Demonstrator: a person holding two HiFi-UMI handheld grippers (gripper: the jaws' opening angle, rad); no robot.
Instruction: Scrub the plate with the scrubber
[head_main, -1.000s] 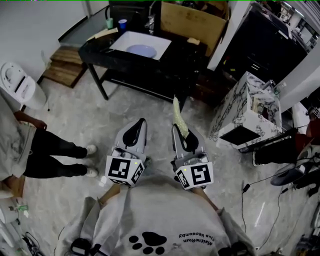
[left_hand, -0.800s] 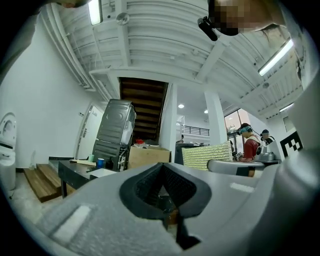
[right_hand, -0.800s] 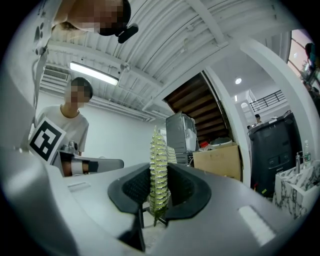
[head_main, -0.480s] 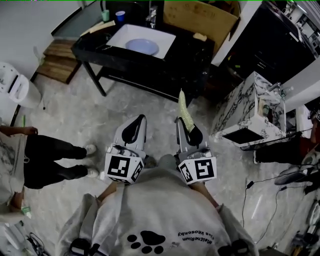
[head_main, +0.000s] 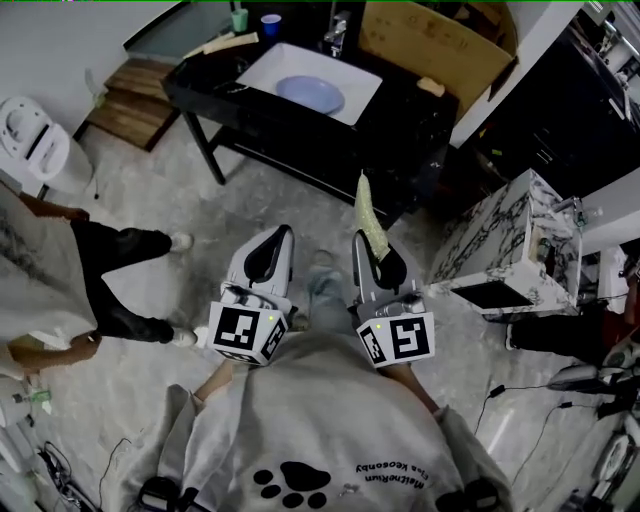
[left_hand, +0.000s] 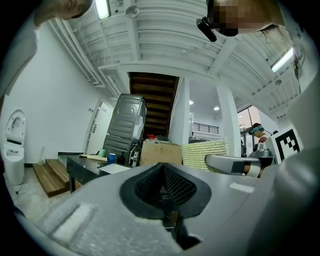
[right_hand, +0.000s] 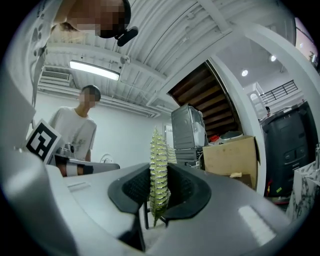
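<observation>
The left hand-held gripper (head_main: 284, 238) was clenched with nothing in it; in the left gripper view its jaws (left_hand: 164, 187) met with no gap. The right hand-held gripper (head_main: 362, 242) was grasping the scrubber (head_main: 367, 214). In the right gripper view the jaws (right_hand: 157, 192) pressed on the lower end of the yellow-green mesh scrubber (right_hand: 158, 162), which stood on edge and rose past the tips. In the left gripper view the same scrubber (left_hand: 205, 153) showed broadside to the right. Both grippers were held side by side, close in front of the wearer's chest, pointing toward the far tabletop (head_main: 405, 115) and well apart from it.

The plate (head_main: 310, 94), pale blue, lay in the white sink (head_main: 262, 62) set in the black tabletop at the far side of the room. A faucet (head_main: 338, 32) stood at the sink's far edge. A blue cup (head_main: 270, 22) and a green cup (head_main: 238, 18) stood at the far left of the tabletop, and a cardboard box (head_main: 440, 45) rested to the right of the sink.

On the floor (head_main: 180, 210) to the left a person (head_main: 115, 285) in dark trousers stood near a white toilet (head_main: 35, 150). A marbled cabinet (head_main: 510, 235) stood to the right.
</observation>
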